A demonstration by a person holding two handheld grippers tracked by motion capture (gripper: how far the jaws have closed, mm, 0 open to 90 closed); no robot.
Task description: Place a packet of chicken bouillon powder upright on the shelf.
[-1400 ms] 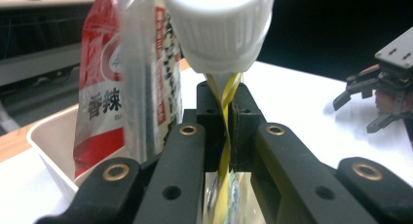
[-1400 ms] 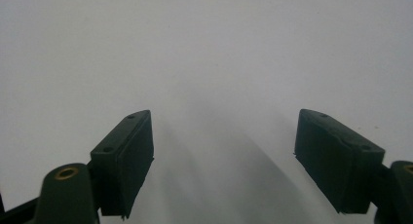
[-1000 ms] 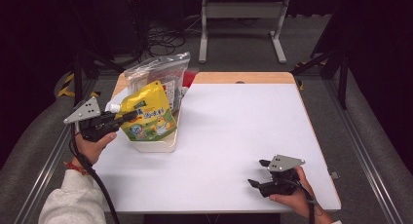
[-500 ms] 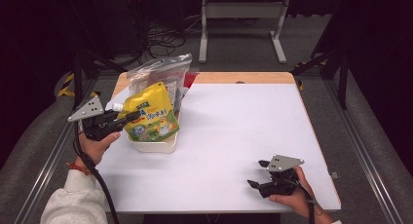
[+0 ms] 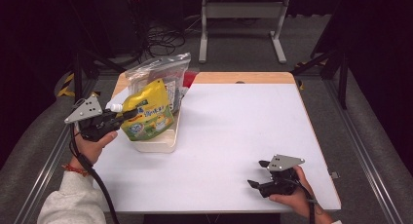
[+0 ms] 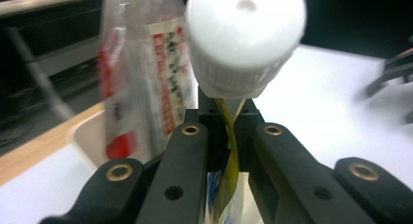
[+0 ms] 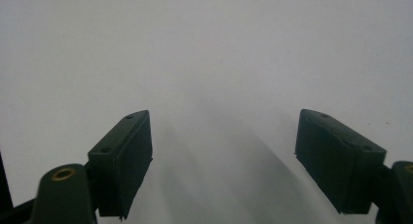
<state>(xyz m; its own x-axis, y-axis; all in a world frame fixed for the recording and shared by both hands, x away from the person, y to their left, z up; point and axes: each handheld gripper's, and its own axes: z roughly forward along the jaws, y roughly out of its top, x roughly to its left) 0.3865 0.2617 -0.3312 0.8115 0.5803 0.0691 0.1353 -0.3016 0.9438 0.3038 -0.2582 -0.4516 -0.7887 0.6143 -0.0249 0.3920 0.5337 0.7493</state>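
Two grippers are at work on the white table (image 5: 234, 151), well apart from one another. At the table's left edge the left gripper (image 5: 117, 119) has its jaws pressed together on the top seam of a yellow spouted pouch (image 5: 146, 112), pinching the thin flattened film just below the white cap (image 6: 243, 39). In the left gripper view the cap sits right above the closed jaws and the yellow film runs down between them.

The pouch hangs or stands with its long axis roughly upright, leaning a little toward the hand, its lower part over or inside the shallow cream tray (image 5: 156, 145); whether its base touches the tray floor is hard to tell from here. Just behind it in the same tray stands a clear plastic bag (image 5: 163, 70) with red print.

By the near right corner the right gripper (image 5: 260, 177) rests low on the table, jaws spread wide with nothing but bare tabletop between them, pointing leftward.

Any coming move with the pouch probably turns on that grip near the spout: the pouch's body lies beyond and below the left jaws, so the left hand is much the nearer.
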